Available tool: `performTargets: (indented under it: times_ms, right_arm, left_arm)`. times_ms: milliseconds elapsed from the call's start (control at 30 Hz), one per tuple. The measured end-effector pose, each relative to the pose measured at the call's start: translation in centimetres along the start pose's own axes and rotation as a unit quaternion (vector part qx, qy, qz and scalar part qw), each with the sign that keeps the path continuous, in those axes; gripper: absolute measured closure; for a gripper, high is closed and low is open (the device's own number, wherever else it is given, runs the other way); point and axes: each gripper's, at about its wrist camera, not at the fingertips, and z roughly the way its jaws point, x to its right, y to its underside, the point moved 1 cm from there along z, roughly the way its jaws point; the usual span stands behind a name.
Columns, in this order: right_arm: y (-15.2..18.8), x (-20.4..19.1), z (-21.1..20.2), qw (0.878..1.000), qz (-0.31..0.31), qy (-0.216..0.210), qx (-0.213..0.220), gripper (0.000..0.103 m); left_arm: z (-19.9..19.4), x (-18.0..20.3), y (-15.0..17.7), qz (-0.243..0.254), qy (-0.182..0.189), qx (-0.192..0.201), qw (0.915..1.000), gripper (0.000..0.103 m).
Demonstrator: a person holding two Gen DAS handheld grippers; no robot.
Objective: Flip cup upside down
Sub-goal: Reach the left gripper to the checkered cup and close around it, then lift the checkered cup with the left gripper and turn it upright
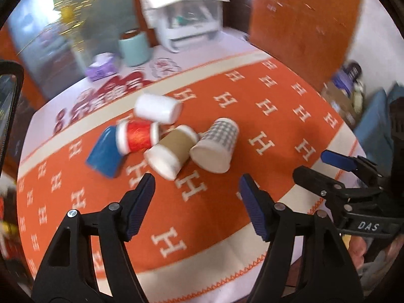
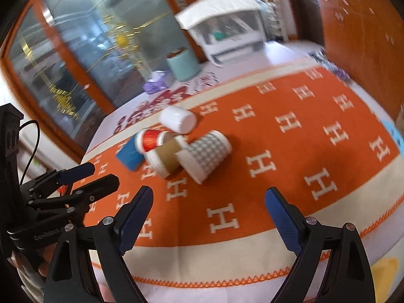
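Several paper cups lie on their sides in a cluster on the orange cloth: a white cup (image 1: 157, 108) (image 2: 178, 119), a red cup (image 1: 137, 136) (image 2: 151, 140), a blue cup (image 1: 104, 152) (image 2: 128, 157), a brown cup (image 1: 171, 151) (image 2: 165, 157) and a grey checked cup (image 1: 217, 146) (image 2: 205, 154). My left gripper (image 1: 197, 185) is open and empty, just short of the brown and checked cups. My right gripper (image 2: 208, 198) is open and empty, near the checked cup. Each gripper also shows in the other's view, the right gripper (image 1: 325, 164) and the left gripper (image 2: 101, 174).
The orange cloth with white H marks (image 1: 265, 106) (image 2: 303, 126) covers the table. At the back stand a white plastic box (image 1: 186, 12) (image 2: 227, 30), a teal roll (image 1: 133, 48) (image 2: 183, 64) and a purple tissue pack (image 1: 102, 67) (image 2: 156, 82). Wooden cabinets stand behind.
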Motion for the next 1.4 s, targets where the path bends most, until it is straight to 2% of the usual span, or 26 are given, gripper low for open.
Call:
performTargets:
  times_ms: [133,333,500,767,900,967,1033,1167,1300,1400]
  right_arm:
    - [-0.4,2.9,2.2,0.999,0.043,-0.008,-0.023,0.014]
    - [-0.3,4.9,4.3,0.997,0.069,-0.004,-0.039,0.014]
    - [-0.3,6.6,5.3,0.994,0.096,-0.005,-0.053,0.014]
    - [0.1,8.2,6.0,0.991,0.119,0.003,-0.057,0.014]
    - [0.2,8.7,6.2,0.99,0.124,0.006,-0.058,0.014]
    - [0.2,8.8,6.2,0.99,0.126,0.006,-0.058,0.014]
    - [0.3,8.9,6.2,0.99,0.128,0.006,-0.058,0.014]
    - [0.3,9.0,5.9,0.99,0.131,0.008,-0.056,0.014]
    - [0.2,9.0,5.3,0.99,0.133,0.006,-0.052,0.014]
    - [0.3,8.8,4.7,0.99,0.132,0.005,-0.048,0.014]
  left_arm:
    - [4.4,1.5,-3.6,0.049,0.003,-0.032,0.9983,0.036]
    - [10.6,2.2,-7.4,0.066,0.02,-0.09,0.9935,0.036]
    - [15.0,3.7,-8.8,0.098,0.032,-0.132,0.9858,0.036]
    - [20.0,5.6,-8.5,0.154,0.005,-0.189,0.9697,0.036]
    - [21.0,6.4,-8.0,0.174,0.0,-0.201,0.9638,0.04]
    - [21.3,6.8,-7.8,0.18,0.001,-0.207,0.9616,0.046]
    - [21.5,7.1,-7.5,0.185,-0.005,-0.207,0.9607,0.046]
    - [21.2,7.5,-7.2,0.191,-0.016,-0.196,0.9617,0.047]
    - [20.2,7.3,-7.0,0.171,-0.01,-0.193,0.9661,0.048]
    - [18.0,7.0,-6.9,0.152,-0.01,-0.181,0.9716,0.048]
